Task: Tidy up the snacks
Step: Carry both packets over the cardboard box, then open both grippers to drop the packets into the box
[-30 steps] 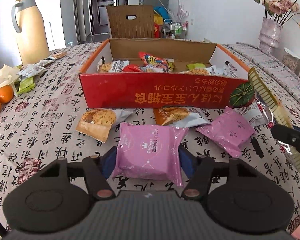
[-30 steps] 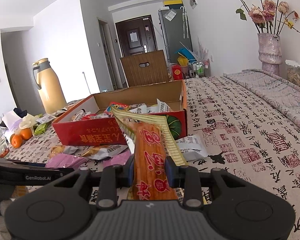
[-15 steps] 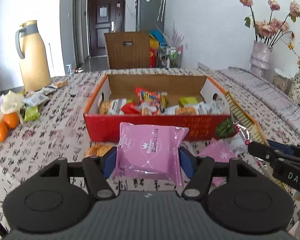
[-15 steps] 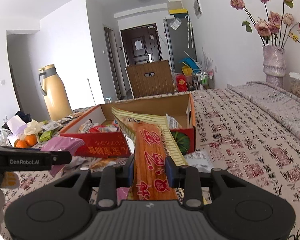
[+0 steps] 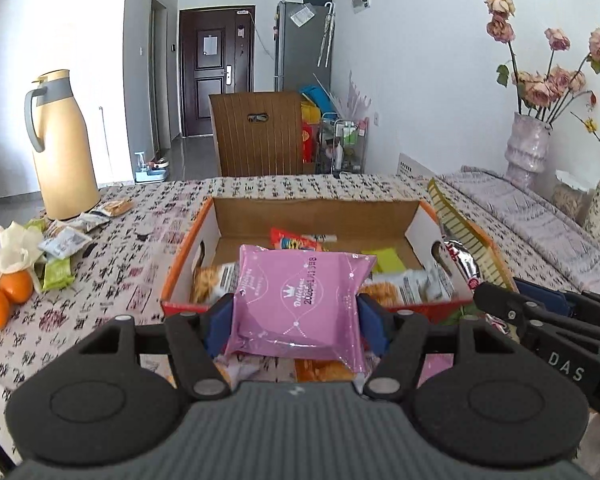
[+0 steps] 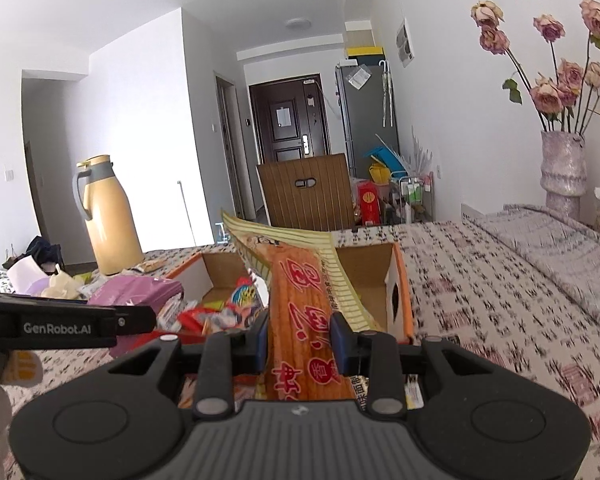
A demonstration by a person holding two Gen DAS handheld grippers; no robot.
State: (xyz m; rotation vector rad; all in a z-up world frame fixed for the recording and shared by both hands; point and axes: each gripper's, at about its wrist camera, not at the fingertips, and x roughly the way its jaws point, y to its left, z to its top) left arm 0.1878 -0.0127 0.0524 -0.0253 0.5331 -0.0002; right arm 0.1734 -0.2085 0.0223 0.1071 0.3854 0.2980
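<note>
Both sets of jaws were clamped on packets. The left gripper (image 5: 296, 316) held a pink snack packet (image 5: 300, 300) by its two side edges, raised just before the near wall of the open cardboard box (image 5: 316, 212). The right gripper (image 6: 300, 344) pinched a long orange-and-yellow snack bag (image 6: 300, 304) across its narrow middle, its top reaching over the box's right end.

Both packets looked light, soft and crinkly. The pink one probably holds brittle biscuits, so an edge grip suits it. The long bag seems likely to flop, so a middle hold seems sensible.

"GenRobot.AI" and "DAS" showed on the grippers. The pink packet bore a crown mark, a word like "Delicious" and a printed date code.
</note>
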